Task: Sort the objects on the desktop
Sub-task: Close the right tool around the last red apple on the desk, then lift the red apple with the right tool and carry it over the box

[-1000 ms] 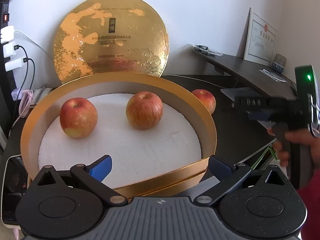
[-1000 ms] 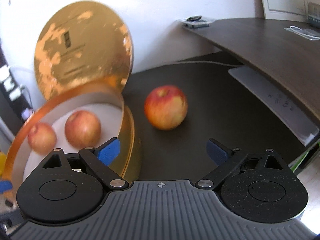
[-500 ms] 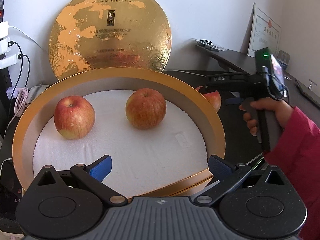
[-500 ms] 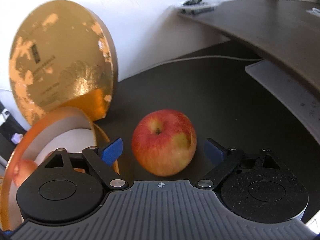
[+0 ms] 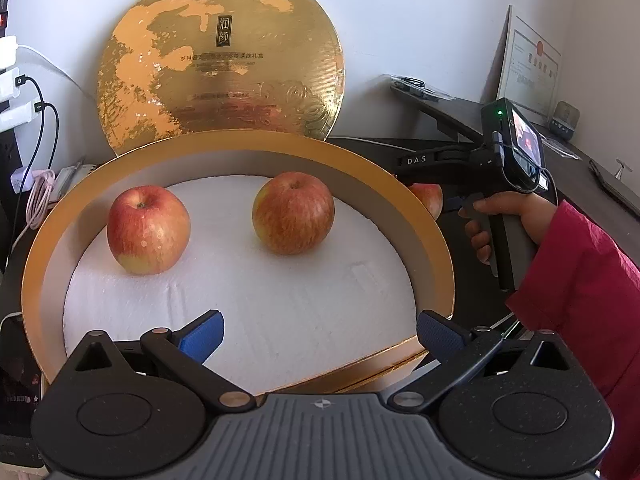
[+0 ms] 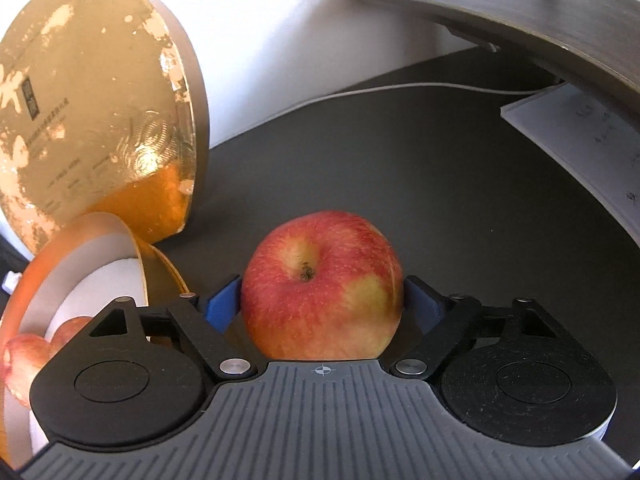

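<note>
On the dark desk (image 6: 420, 168), just beside the round gold box (image 5: 436, 248), the third apple (image 6: 322, 286) sits between the blue pads (image 6: 222, 308) of the right gripper (image 6: 322, 304). The jaws have just been closing, and now both pads touch the sides of the fruit, so I judge it is clamped, though it seems to rest on the desk and is not lifted yet. Two other apples, one on the left (image 5: 149, 230) and one more to the middle (image 5: 293, 213), already lie on the white foam (image 5: 280, 304) inside the box, well apart from each other. The gold lid (image 5: 220, 64) leans upright against the wall behind the box. The left gripper (image 5: 318, 334) hangs over the near rim of the box with its jaws spread wide and nothing between them. The step in hand is the pick of the last apple. The next move, in my opinion, calls for raising the fruit high enough to pass over the box wall, carrying it to a free part of the foam, and releasing it softly so it does not roll against the others. The round smooth skin may slip if the grip is light.
</note>
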### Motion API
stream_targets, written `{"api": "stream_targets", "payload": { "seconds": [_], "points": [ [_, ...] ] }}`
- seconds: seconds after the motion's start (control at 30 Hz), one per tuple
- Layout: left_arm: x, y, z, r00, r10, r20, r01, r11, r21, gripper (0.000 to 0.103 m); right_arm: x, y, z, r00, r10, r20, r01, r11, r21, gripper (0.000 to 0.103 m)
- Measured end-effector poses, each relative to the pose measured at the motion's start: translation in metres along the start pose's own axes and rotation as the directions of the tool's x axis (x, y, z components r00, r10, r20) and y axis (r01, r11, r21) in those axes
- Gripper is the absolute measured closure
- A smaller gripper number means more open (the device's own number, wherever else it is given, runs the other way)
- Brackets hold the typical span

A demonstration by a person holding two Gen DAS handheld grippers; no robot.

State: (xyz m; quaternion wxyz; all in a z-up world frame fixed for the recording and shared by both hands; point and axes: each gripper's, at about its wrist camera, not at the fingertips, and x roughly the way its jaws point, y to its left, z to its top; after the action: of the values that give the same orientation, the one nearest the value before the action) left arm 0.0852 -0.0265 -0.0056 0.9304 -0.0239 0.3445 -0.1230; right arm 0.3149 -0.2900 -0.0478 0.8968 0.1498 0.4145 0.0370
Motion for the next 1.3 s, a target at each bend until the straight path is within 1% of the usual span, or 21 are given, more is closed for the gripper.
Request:
{"api": "stream_targets", "payload": {
  "seconds": [0.17,0.6,0.83,0.93,1.07,1.3],
  "points": [
    [-0.002,0.001,-0.002,1.0,-0.005,-0.001,0.005,1.0,0.005,0.0,-0.007,-0.003,-0.004,1.0,-0.004,-0.003,0.004,1.0,-0.015,0.017],
    [-0.013,-0.001,-0.007,1.0,-0.018,0.015,0.018,1.0,0.007,0.0,-0.038,-0.023,-0.026,0.998,-0.02,-0.055,0.018,0.999,-0.026,0.017],
    [-0.017,-0.003,-0.008,1.0,-0.012,0.02,0.012,1.0,0.013,0.0,-0.038,-0.024,-0.03,0.999,-0.02,-0.047,0.019,0.999,-0.037,0.017],
    [-0.018,-0.003,-0.009,1.0,-0.01,0.02,0.01,1.0,0.013,0.0,-0.039,-0.022,-0.029,0.999,-0.023,-0.042,0.021,0.999,-0.042,0.014],
    [-0.018,-0.006,-0.009,1.0,-0.013,0.019,0.013,1.0,0.018,0.0,-0.041,-0.019,-0.03,0.999,-0.031,-0.034,0.029,0.998,-0.062,0.014],
    [-0.017,-0.006,-0.009,1.0,-0.018,0.015,0.018,1.0,0.02,0.0,-0.045,-0.02,-0.033,0.999,-0.023,-0.023,0.021,0.996,-0.083,0.013]
  ]
}}
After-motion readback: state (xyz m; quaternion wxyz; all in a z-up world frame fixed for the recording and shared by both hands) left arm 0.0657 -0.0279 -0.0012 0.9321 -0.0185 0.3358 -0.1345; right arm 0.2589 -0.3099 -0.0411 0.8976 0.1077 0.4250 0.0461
